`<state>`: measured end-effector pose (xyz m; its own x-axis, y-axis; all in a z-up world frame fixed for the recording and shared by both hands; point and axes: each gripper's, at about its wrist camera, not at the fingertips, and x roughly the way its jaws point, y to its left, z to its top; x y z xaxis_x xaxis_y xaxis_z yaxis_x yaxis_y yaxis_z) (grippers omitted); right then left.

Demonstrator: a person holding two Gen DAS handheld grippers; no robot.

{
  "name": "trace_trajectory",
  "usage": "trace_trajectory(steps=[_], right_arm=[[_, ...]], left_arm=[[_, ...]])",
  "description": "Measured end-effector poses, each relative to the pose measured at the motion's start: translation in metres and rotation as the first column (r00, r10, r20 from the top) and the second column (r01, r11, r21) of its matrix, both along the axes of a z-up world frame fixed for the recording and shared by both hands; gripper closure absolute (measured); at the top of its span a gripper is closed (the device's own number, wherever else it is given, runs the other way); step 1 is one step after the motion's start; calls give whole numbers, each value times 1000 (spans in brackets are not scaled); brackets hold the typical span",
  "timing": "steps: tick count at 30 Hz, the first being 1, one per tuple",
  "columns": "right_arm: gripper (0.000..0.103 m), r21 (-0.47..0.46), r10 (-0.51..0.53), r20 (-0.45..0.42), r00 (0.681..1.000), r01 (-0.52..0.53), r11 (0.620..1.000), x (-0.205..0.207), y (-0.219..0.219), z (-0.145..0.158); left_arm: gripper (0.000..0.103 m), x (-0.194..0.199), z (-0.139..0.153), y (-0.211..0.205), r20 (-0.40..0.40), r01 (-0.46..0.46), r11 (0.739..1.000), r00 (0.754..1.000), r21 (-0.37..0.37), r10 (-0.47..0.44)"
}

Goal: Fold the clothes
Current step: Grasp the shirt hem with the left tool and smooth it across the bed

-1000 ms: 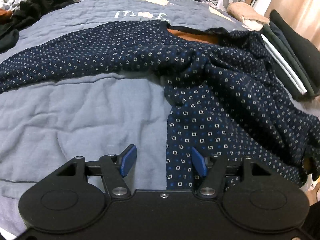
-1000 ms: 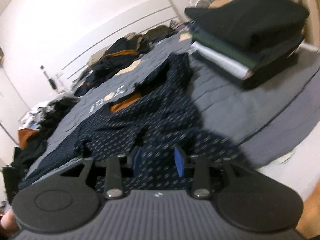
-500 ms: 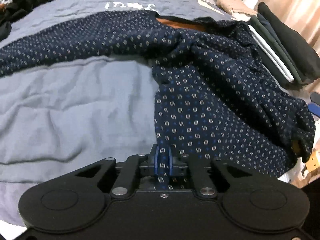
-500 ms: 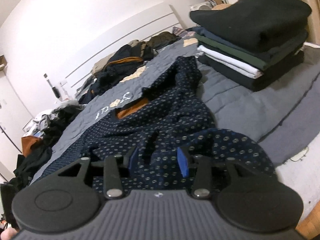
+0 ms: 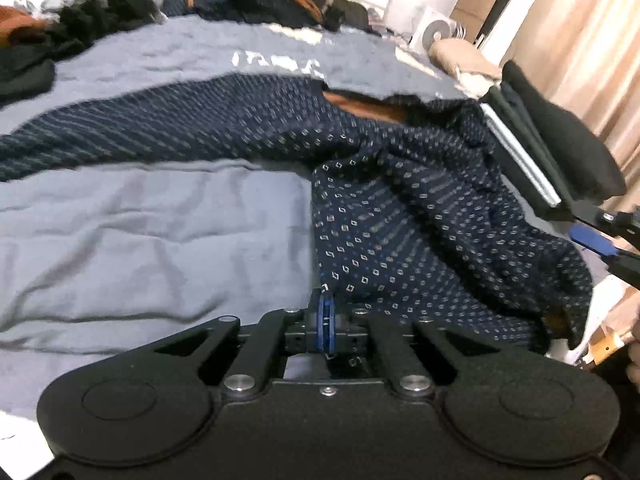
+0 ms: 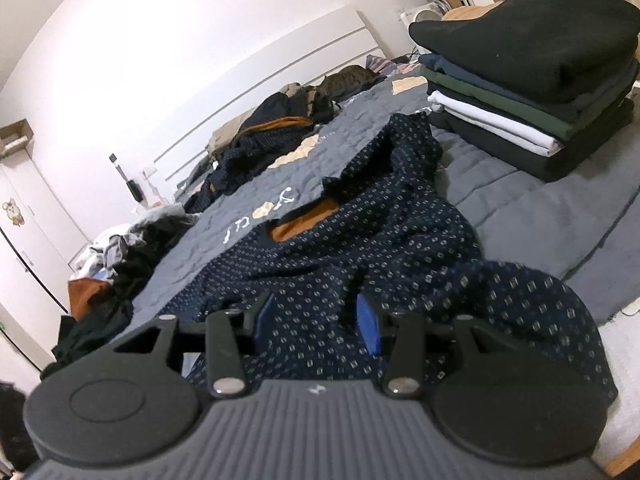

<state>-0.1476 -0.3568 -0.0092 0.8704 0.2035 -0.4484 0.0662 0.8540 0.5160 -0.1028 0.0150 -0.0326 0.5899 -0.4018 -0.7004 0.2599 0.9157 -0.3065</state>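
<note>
A dark navy shirt with a small white-and-blue square print point(image 5: 400, 216) lies spread and rumpled on the grey-blue quilted bedspread point(image 5: 140, 232), its orange-lined collar toward the bedspread's white lettering, one sleeve stretched far out to the left of that collar.

The left wrist view shows the left gripper point(image 5: 326, 320) with its two blue pads pressed together, pinching the near hem corner of the shirt. At that view's right edge the right gripper point(image 5: 592, 240) shows as one blue pad and black links, hanging above the shirt's right side. This view alone shows the long sleeve and the bare stretch of bedspread left of the shirt body.

The right wrist view shows the right gripper point(image 6: 316, 320) from behind: its jaws stand partly apart, with a raised fold of the shirt point(image 6: 360, 248) between the blue pads; whether the pads press on the cloth I cannot tell. Only this view shows the white headboard wall point(image 6: 200, 80) and the full height of the one stack of folded clothes point(image 6: 528, 92), just right of the shirt: about six layers, black on top, then navy, green, white and black.

Loose unfolded clothes point(image 6: 264, 136) form two heaps beyond the shirt, one by the headboard, one further left.
</note>
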Motion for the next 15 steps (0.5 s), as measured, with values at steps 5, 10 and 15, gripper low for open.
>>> trace_trajectory(steps=[5, 10, 15], right_arm=[[59, 21, 13, 16, 1000, -13, 1000, 4, 10, 4], [59, 38, 43, 38, 998, -44, 998, 7, 22, 9], [58, 35, 69, 38, 997, -71, 997, 12, 34, 13]], left_arm=[[101, -40, 23, 25, 5, 1, 1000, 1000, 21, -1], [100, -66, 29, 30, -1, 26, 996, 1000, 83, -26], [96, -66, 25, 30, 14, -23, 991, 1000, 132, 21]])
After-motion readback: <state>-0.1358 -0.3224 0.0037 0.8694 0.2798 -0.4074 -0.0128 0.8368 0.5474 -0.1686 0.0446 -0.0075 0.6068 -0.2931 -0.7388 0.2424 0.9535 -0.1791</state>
